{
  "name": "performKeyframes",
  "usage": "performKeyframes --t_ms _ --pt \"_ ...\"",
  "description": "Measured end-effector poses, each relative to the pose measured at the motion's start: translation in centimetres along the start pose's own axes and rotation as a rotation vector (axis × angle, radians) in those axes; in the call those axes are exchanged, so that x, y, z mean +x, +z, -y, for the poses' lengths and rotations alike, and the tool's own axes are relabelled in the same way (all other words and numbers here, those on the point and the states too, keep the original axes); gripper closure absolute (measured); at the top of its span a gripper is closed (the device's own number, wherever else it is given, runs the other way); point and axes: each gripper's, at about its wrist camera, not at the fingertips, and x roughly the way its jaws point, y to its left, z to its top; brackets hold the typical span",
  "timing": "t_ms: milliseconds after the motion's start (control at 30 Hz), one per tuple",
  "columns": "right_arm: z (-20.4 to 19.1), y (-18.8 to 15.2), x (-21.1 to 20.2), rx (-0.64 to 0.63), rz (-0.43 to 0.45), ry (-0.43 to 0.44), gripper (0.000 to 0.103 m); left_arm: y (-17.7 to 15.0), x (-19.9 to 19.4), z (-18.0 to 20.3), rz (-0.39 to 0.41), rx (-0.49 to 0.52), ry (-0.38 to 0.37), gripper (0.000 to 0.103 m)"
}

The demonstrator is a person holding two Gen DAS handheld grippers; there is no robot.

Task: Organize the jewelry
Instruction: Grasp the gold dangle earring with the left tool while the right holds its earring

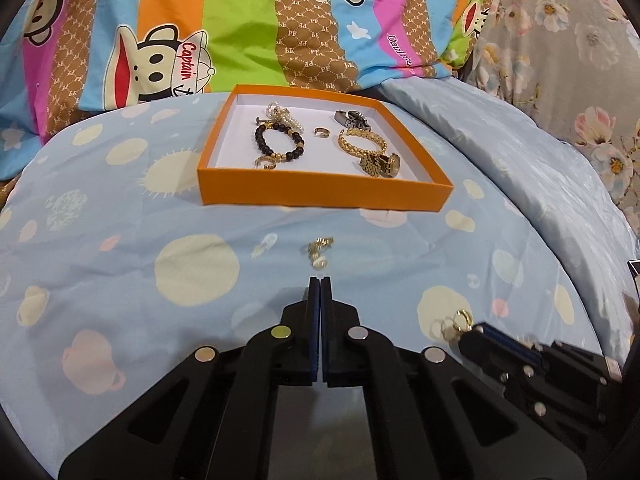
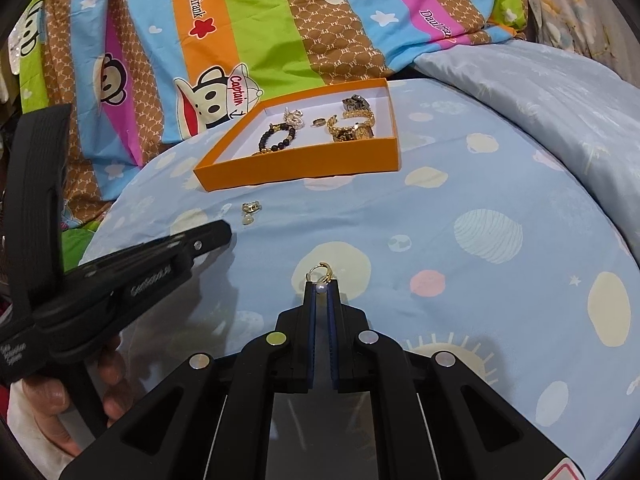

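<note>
Forward of the left wrist camera, the left gripper (image 1: 320,280) has its jaws pressed fully together with nothing between them. A loose gold earring with a pale bead (image 1: 319,253) lies on the blue patterned bedsheet (image 1: 120,240) just beyond the fingertips, not touching them. Farther back sits the orange box (image 1: 320,196) — inside it a black bead bracelet (image 1: 280,144), a gold chain bracelet (image 1: 362,142) and a gold watch (image 1: 380,165), among other pieces. At lower right the right gripper (image 1: 466,330) appears, a gold hoop at its tip.

From the right wrist camera, the right gripper (image 2: 321,284) pinches a gold hoop earring with a pearl (image 2: 320,278) at its fingertips — the hoop projects past them. The left gripper (image 2: 224,232) enters from the left, held by a hand (image 2: 52,400), near the loose earring (image 2: 250,212). The orange box (image 2: 300,164) rests beyond.
</note>
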Motion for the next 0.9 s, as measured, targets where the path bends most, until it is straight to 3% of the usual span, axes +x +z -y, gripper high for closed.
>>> performKeyframes --t_ms 167,333,400,467,533,700,733,767,900 --pt "-0.5 -0.6 -0.3 -0.009 -0.004 0.01 0.098 -1.5 -1.5 -0.9 -0.003 -0.028 0.0 0.103" --pt "-0.4 -0.7 -0.7 0.004 0.005 0.007 0.098 -0.5 -1.5 -0.8 0.009 -0.016 -0.011 0.102" --pt "-0.1 -0.8 -0.7 0.014 0.004 0.008 0.098 0.5 -0.8 -0.3 0.011 0.004 -0.005 0.095" --pt "0.3 -0.7 -0.8 0.022 0.003 0.006 0.098 1.4 0.2 0.0 0.017 0.014 0.008 0.076" --pt "0.4 -0.6 -0.8 0.024 0.002 0.0 0.098 2.3 1.4 0.1 0.011 0.008 0.009 0.071" --pt "1.1 -0.4 -0.5 0.045 -0.006 0.001 0.098 3.3 3.7 0.4 -0.034 0.005 0.013 0.073" --pt "1.3 -0.3 -0.4 0.049 -0.006 0.004 0.098 3.3 3.8 0.4 -0.036 0.0 0.008 0.084" --pt "1.3 -0.2 -0.4 0.052 -0.006 0.005 0.098 3.3 3.9 0.3 -0.038 -0.003 0.004 0.089" --pt "1.1 -0.1 -0.2 0.048 -0.007 0.013 0.098 3.1 3.1 0.2 -0.01 -0.006 0.004 0.089"
